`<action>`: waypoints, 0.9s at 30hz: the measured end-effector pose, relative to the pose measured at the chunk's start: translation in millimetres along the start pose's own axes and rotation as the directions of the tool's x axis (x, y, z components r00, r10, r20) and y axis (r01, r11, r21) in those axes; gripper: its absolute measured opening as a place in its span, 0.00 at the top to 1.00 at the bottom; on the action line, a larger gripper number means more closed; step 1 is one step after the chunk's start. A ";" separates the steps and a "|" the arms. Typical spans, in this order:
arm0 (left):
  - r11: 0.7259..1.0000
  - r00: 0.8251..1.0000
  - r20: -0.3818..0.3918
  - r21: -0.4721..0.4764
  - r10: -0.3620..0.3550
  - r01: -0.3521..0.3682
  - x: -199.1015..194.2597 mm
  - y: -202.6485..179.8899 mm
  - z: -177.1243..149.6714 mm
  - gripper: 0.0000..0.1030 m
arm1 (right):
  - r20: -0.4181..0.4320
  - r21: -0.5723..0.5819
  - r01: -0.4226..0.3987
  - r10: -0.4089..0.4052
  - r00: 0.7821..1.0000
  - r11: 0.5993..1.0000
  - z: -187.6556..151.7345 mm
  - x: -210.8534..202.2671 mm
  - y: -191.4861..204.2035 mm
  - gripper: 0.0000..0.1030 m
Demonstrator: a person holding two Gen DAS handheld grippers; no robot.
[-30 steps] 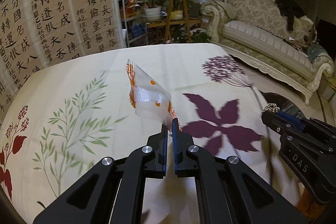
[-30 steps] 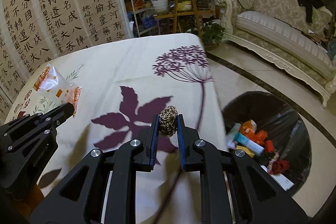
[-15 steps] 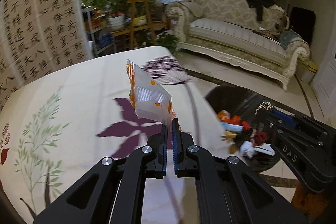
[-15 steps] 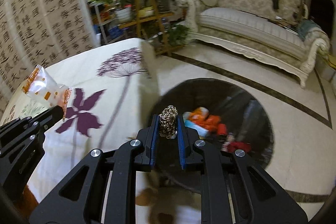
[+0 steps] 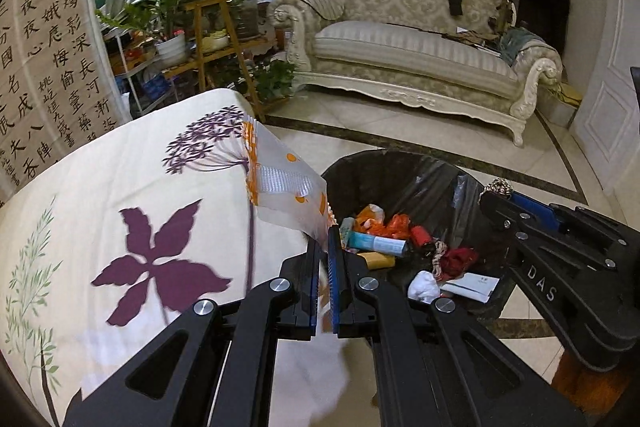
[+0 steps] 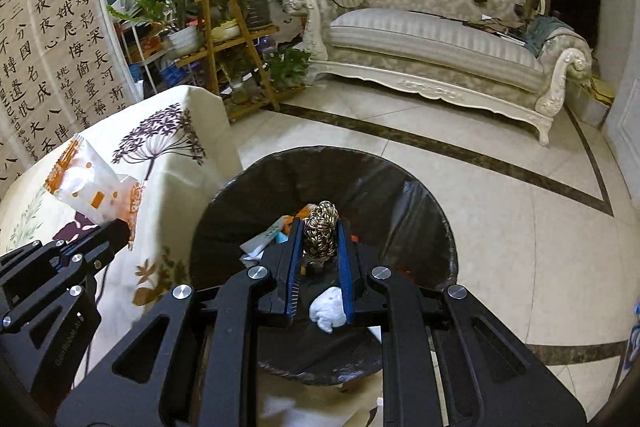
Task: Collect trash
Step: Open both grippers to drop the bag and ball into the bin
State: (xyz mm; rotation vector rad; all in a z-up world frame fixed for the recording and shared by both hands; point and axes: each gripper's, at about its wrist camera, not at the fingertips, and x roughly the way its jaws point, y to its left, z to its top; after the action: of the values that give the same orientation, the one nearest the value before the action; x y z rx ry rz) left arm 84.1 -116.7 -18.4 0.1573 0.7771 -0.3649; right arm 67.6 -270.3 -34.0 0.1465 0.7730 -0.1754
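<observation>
My left gripper is shut on a clear plastic wrapper with orange print, held above the table's right edge beside the bin; the wrapper also shows in the right wrist view. My right gripper is shut on a ball of metal scouring wire and hangs directly over the black-lined trash bin. The bin holds several pieces of trash, among them a white wad and a blue tube. The right gripper also shows in the left wrist view.
The table with a cream floral cloth is at the left, its edge next to the bin. A cream sofa stands at the back, a wooden plant stand and a calligraphy screen at the back left. Tiled floor surrounds the bin.
Both grippers have swung right, off the table toward the bin. The right gripper with the wire ball is now over the bin; the left with the wrapper has reached the table's edge.
</observation>
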 end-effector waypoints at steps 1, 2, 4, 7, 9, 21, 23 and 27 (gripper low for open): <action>1.000 1.000 -0.001 0.003 -0.001 0.001 1.8 -1.5 1.1 0.95 | -0.001 0.001 0.002 -0.002 1.000 1.000 0.4 1.5 -0.8 0.84; 1.000 1.000 -0.002 0.006 -0.001 0.001 3.7 -3.3 2.4 0.95 | -0.003 0.003 0.004 -0.004 1.000 1.000 0.9 3.4 -2.5 0.84; 1.000 1.000 -0.005 0.016 -0.003 0.003 7.6 -8.2 5.1 0.95 | -0.009 0.008 0.009 -0.009 1.000 1.000 1.0 7.6 -4.9 0.84; 1.000 1.000 -0.012 0.029 -0.003 0.004 13.9 -15.9 7.6 0.95 | -0.017 0.015 0.015 -0.015 1.000 1.000 0.4 13.5 -9.8 0.84; 0.999 1.000 -0.016 0.032 -0.005 0.006 17.0 -17.2 9.0 0.95 | -0.022 0.024 0.019 -0.018 1.000 1.000 0.8 17.2 -13.5 0.83; 0.999 1.000 -0.027 0.049 0.003 -0.002 26.0 -26.4 7.8 0.58 | -0.026 0.055 0.036 -0.034 0.999 0.998 4.3 23.6 -29.5 0.71; 0.999 1.000 -0.026 0.044 0.005 -0.004 26.2 -26.8 8.0 0.52 | -0.026 0.059 0.038 -0.036 0.999 0.998 5.0 24.0 -30.6 0.67; 1.000 1.000 -0.021 0.029 0.007 -0.006 24.8 -25.2 9.6 0.45 | -0.022 0.063 0.040 -0.039 0.999 0.997 5.3 22.3 -31.3 0.63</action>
State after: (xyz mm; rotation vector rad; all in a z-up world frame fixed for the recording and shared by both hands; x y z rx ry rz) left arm 97.1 -149.1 -29.4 0.1914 0.7921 -0.3690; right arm 80.3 -304.1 -48.0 0.1937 0.7920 -0.2362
